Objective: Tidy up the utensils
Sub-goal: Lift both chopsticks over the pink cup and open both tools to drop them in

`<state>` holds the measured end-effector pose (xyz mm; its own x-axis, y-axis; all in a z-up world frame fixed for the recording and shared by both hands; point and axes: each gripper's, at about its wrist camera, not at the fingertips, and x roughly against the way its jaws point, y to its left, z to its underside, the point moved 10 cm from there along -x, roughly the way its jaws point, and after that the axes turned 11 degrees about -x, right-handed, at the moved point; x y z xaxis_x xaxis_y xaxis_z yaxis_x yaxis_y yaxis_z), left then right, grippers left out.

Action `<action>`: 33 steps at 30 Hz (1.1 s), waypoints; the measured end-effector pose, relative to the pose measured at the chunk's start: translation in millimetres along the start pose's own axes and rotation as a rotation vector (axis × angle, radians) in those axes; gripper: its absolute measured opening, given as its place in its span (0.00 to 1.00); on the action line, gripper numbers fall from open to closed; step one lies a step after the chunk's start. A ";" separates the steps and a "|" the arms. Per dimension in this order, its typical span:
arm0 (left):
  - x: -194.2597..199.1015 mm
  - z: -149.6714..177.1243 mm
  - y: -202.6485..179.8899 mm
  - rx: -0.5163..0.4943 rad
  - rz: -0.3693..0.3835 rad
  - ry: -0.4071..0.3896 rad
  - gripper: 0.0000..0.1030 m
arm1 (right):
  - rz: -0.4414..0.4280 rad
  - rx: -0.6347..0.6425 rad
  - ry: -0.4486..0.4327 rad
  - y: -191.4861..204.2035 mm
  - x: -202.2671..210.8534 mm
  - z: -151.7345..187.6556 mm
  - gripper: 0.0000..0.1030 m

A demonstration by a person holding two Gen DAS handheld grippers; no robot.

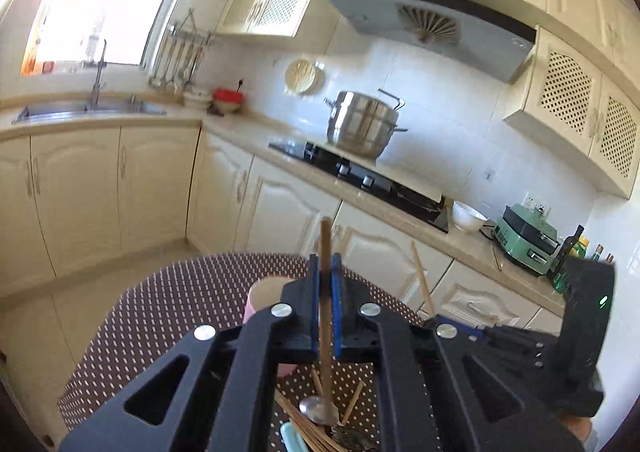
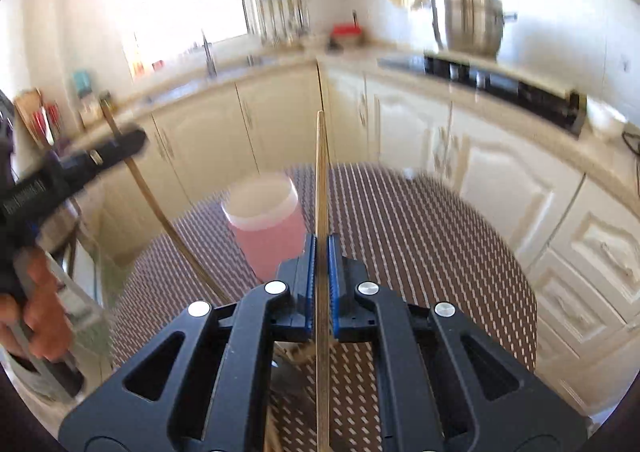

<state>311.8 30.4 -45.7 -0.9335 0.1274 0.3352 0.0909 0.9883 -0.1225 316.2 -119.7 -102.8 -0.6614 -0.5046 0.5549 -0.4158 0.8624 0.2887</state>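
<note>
Left gripper [image 1: 325, 272]: clamped on a wooden-handled spoon [image 1: 325, 332].
Right gripper [image 2: 321, 252]: clamped on a chopstick [image 2: 321, 180].
Pink cup [image 2: 266, 228]: on the dotted table [image 2: 420, 220] (upright).
Writing: none readable.

L wrist cam sits just behind the left gripper [image 1: 325, 276], facing fwd, slightly down, over the dotted table [image 1: 180, 292] twd the far hob corner. R wrist cam sits behind the right gripper [image 2: 321, 252], tilted lower, blurred. Both share the table, pink cup [image 2: 266, 228], sink [image 1: 84, 110], steel pot [image 1: 364, 124]; each catches the other gripper.
</note>
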 end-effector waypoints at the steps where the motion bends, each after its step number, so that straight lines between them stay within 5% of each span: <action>1: 1.9 -5.9 -2.2 -0.024 -0.010 -0.011 0.05 | -0.009 -0.001 -0.019 4.6 1.4 -11.6 0.06; 5: 12.8 -27.8 -6.1 -0.035 0.017 -0.056 0.05 | -0.040 -0.004 -0.140 25.1 6.1 -49.0 0.06; 19: 35.1 -108.9 18.1 -0.068 -0.090 -0.228 0.05 | -0.130 -0.098 -0.445 66.7 -19.9 -126.0 0.06; 33: -43.6 -45.0 39.1 -0.069 -0.081 -0.057 0.05 | -0.080 -0.140 -0.570 58.4 -53.4 -135.1 0.06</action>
<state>371.6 67.3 -23.0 -0.9567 0.0440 0.2876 0.0363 0.9988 -0.0320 411.6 -36.9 -10.1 -0.8787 -0.4763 0.0318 -0.4171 0.7984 0.4342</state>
